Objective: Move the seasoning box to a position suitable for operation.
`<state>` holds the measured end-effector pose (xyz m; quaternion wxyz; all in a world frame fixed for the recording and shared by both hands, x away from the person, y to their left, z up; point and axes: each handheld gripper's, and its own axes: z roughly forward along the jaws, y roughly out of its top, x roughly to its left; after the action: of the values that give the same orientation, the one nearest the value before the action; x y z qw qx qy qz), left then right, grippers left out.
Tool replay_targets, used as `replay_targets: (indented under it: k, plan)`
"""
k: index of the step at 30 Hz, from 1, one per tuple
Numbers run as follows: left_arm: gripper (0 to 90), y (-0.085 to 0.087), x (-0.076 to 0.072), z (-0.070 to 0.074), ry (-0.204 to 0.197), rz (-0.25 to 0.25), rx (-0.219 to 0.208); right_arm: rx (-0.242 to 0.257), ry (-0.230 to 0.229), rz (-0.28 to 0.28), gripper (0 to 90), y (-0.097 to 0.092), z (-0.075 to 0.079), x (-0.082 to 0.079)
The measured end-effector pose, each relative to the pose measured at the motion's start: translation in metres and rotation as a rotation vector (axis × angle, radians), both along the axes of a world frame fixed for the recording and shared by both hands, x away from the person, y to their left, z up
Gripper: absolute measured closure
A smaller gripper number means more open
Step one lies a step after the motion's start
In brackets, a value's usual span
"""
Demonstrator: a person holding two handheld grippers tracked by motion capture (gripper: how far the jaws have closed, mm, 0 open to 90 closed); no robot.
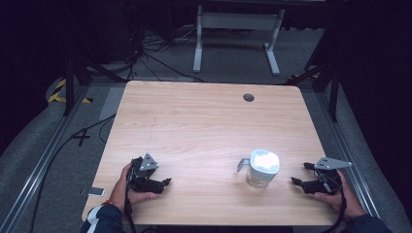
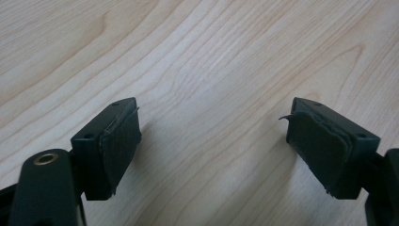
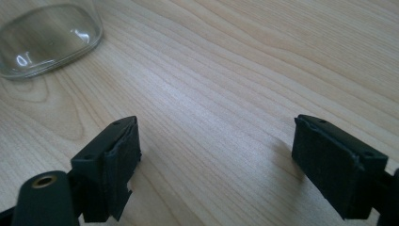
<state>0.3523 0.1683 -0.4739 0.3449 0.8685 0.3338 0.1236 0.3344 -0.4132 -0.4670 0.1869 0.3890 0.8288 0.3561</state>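
A: Nearest the lens, the right hand-held gripper (image 3: 214,160) has its black jaws spread wide with bare wood between them, pads a little frayed at the edges. In the high view it sits low at the right edge of the desk (image 1: 204,121), held in a hand.

B: And the left hand-held gripper (image 2: 211,141)?

A: Same: jaws wide apart, nothing in them, resting low near the front left of the desk.

B: What are they working toward?

A: The glass jar (image 1: 262,169), near the front right, just left of the right hand-held gripper and well apart from the left one. It stands upright with a pale lid on top and a metal clasp sticking out on its left side. Its clear base (image 3: 47,40) shows in the right gripper view, up at the left.

B: How would it handle?

A: I'd judge it stiff, smooth and slippery, fairly heavy for its size, and breakable. Best taken around the body below the lid, squarely, not by the clasp.

B: The surroundings?

A: Pale wood grain, a cable hole (image 1: 248,97) at the back, grey floor with cables, and a white frame (image 1: 238,29) beyond in a dark room.
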Motion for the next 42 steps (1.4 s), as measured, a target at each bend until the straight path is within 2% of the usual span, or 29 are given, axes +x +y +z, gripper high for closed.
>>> replay_targets:
  k: [2,5,7,12,22,24,26,29,32,38,42]
  plan:
    - [20.3,-0.008,0.001,0.002,-0.015,-0.019,0.006,0.000,0.002,0.002,16.0,0.000,0.000,0.000]
    - [22.2,-0.016,0.004,0.008,-0.026,-0.037,-0.009,-0.005,0.004,0.006,16.0,0.000,0.001,0.000]
    - [23.2,-0.023,0.006,0.014,-0.057,-0.041,-0.026,-0.007,0.006,0.008,16.0,0.000,0.001,0.000]
    - [24.7,-0.046,0.012,0.032,-0.102,-0.079,-0.077,-0.006,0.005,0.010,16.0,0.000,0.001,0.000]
    - [29.3,-0.098,0.021,0.059,-0.155,-0.166,-0.156,0.000,0.006,0.005,16.0,0.000,0.001,0.000]
    - [35.1,-0.110,0.021,0.066,-0.160,-0.198,-0.187,0.000,0.006,0.005,16.0,0.000,0.001,0.000]
    - [44.4,-0.126,0.023,0.073,-0.167,-0.231,-0.191,0.000,0.006,0.005,16.0,0.000,0.001,0.000]
    - [66.0,-0.146,0.022,0.080,-0.191,-0.291,-0.187,0.000,0.006,0.005,16.0,0.000,0.001,0.000]
    - [76.6,-0.166,0.019,0.087,-0.226,-0.358,-0.191,0.001,0.005,0.003,16.1,0.000,0.000,-0.001]
    - [88.0,-0.196,0.017,0.099,-0.256,-0.451,-0.224,0.002,0.005,0.004,16.0,0.000,0.000,-0.001]
    - [89.6,-0.210,0.017,0.100,-0.242,-0.492,-0.217,-0.002,0.004,0.007,16.1,0.000,0.000,-0.001]
